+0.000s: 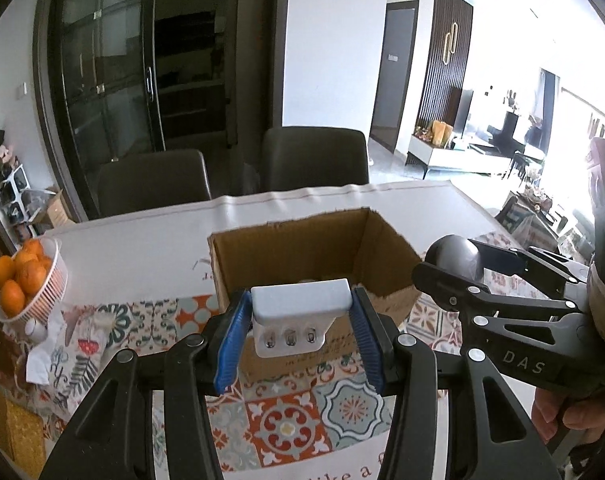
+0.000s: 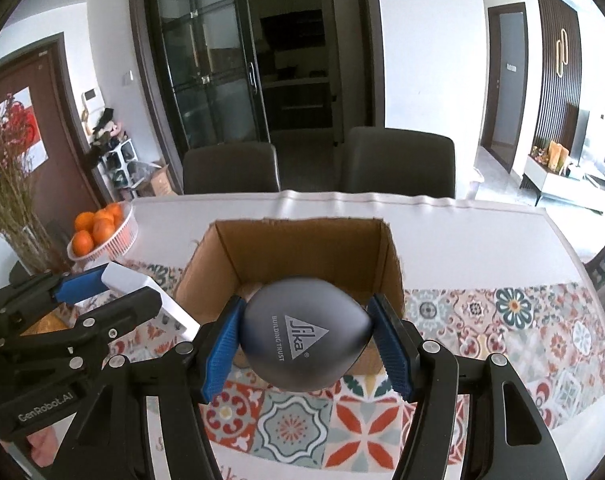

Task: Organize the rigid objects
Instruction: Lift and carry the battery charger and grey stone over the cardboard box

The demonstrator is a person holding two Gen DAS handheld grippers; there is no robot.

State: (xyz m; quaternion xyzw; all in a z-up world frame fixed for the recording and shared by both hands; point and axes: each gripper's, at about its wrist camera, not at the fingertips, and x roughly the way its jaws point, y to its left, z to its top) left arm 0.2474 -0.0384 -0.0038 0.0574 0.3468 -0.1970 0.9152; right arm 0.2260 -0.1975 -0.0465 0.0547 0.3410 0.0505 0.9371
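The left tongs (image 1: 300,312) are closed on a white plastic block (image 1: 298,312) that has three small oval openings on its lower face. The blue pads (image 1: 234,340) press on both ends of the block, and it hangs in the air above the near wall of the cardboard box (image 1: 286,256).

The right tongs (image 2: 306,336) are closed on a dark grey round object (image 2: 306,336) with a printed triangle logo. The blue pads (image 2: 218,344) touch it on both sides, and it is also held above the near edge of the cardboard box (image 2: 302,248).

The box is open at the top and stands on the tabletop (image 2: 482,248), partly on a cloth with colourful tile patterns (image 2: 502,320). Something pale lies inside the box, but I cannot tell what it is.

A white basket of oranges (image 2: 102,232) stands at the left side of the tabletop, well apart from the box. Two dark chairs (image 2: 398,164) stand behind the far edge of the tabletop.
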